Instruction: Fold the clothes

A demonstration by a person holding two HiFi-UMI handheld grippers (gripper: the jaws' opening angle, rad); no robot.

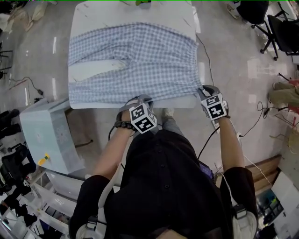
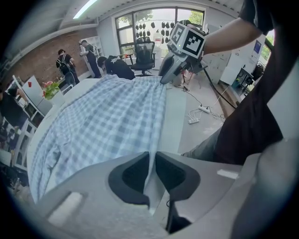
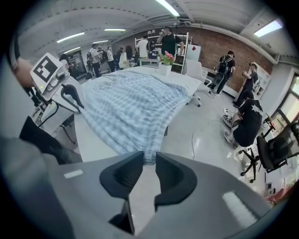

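A blue-and-white checked garment point(image 1: 140, 56) lies spread flat over the white table point(image 1: 131, 14), with a white patch of table showing between its two legs at the left. My left gripper point(image 1: 140, 99) is at the table's near edge, its jaws shut on the garment's near hem point(image 2: 107, 121). My right gripper point(image 1: 202, 90) is at the near right corner, its jaws closed on the gathered corner of the cloth point(image 3: 131, 107). In the left gripper view the jaws point(image 2: 152, 156) pinch a thin fold. In the right gripper view the jaws point(image 3: 149, 158) hold a bunched edge.
A pale grey cabinet point(image 1: 46, 135) stands left of me, beside the table. Black office chairs point(image 1: 275, 23) stand at the far right. Cables point(image 1: 205, 51) run over the floor along the table's right side. Several people and a potted plant point(image 3: 166, 58) are beyond the table's far end.
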